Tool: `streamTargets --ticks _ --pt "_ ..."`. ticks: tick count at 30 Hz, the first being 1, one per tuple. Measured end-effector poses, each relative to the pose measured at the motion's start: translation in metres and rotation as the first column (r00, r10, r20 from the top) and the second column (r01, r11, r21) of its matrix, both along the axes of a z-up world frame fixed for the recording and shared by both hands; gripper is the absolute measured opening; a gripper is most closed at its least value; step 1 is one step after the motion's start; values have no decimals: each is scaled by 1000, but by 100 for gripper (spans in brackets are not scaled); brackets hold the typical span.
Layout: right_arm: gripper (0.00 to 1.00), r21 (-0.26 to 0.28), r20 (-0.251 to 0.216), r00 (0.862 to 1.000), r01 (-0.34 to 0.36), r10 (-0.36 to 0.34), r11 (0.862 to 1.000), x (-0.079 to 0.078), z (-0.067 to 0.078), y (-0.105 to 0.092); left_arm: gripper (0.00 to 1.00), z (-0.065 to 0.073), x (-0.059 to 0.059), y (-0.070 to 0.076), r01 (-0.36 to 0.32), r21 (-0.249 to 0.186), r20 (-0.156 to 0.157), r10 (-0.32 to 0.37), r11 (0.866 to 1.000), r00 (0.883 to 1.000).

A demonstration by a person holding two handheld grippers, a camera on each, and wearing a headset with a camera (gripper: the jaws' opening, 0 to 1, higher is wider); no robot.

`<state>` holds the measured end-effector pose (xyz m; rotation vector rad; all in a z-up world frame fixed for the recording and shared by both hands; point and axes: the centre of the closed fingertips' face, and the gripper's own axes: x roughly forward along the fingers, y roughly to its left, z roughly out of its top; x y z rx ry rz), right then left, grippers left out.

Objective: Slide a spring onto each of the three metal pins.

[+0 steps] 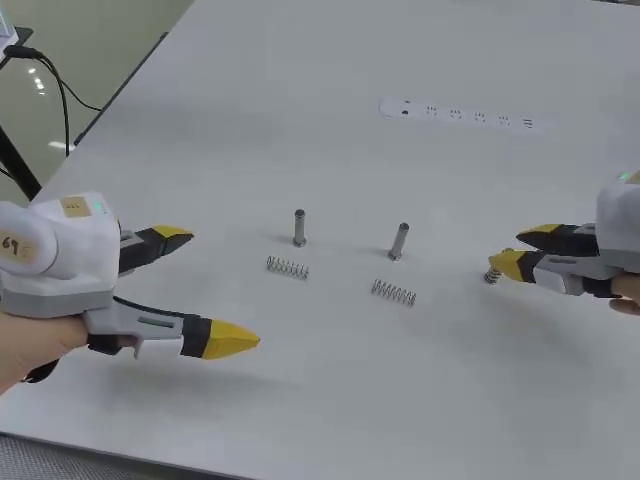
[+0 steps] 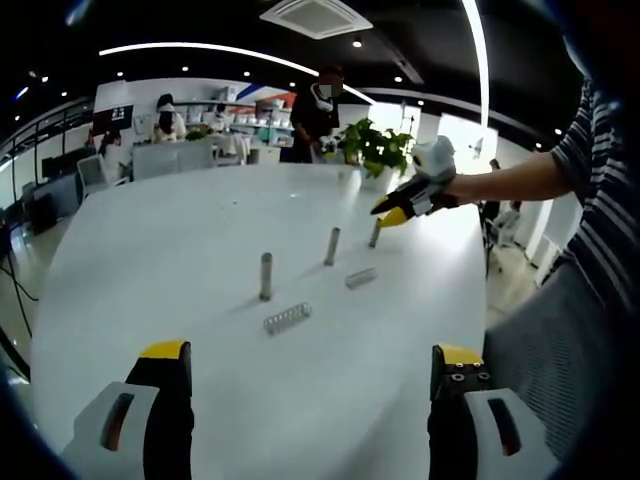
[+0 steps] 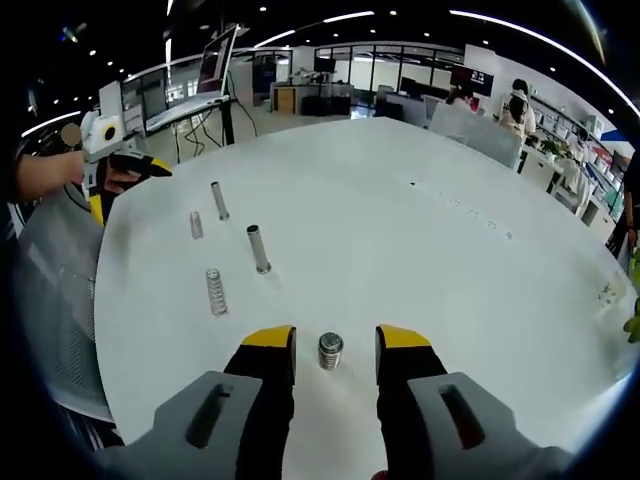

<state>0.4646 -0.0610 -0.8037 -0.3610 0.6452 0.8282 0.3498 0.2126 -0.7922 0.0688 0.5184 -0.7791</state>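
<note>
Third pin (image 3: 330,350) upright between spread jaws of right hand-held gripper (image 1: 504,251), jaws clear of it; coils round it, probably a spring, small in view. Left pin (image 1: 299,227) and middle pin (image 1: 399,241) bare, upright on bench (image 1: 300,120); loose spring (image 1: 287,266) near the first, second spring (image 1: 393,292) near the other. Left hand-held gripper (image 1: 224,288) spread wide, well apart.

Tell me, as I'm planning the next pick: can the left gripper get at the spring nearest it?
Probably yes: the left gripper is open, and only bare table lies between it and the spring; the pin stands beyond it.
</note>
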Motion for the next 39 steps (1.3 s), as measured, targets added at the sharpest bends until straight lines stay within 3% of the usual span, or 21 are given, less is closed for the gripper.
streamTargets --ticks 22,31,35,39 --pt "38 101 -16 999 47 -46 994 -8 21 1 98 4 3 -2 4 -5 10 -4 1000 1000" --pt "36 90 7 1000 -12 11 996 -13 35 9 98 4 2 -2 5 -5 9 -5 1000 1000" --pt "36 41 29 997 -70 69 997 -16 39 15 98 5 2 -2 4 -7 10 -4 1000 1000" --pt "34 26 30 994 -110 109 994 -20 43 23 98 5 2 -2 6 -7 11 -6 1000 1000"
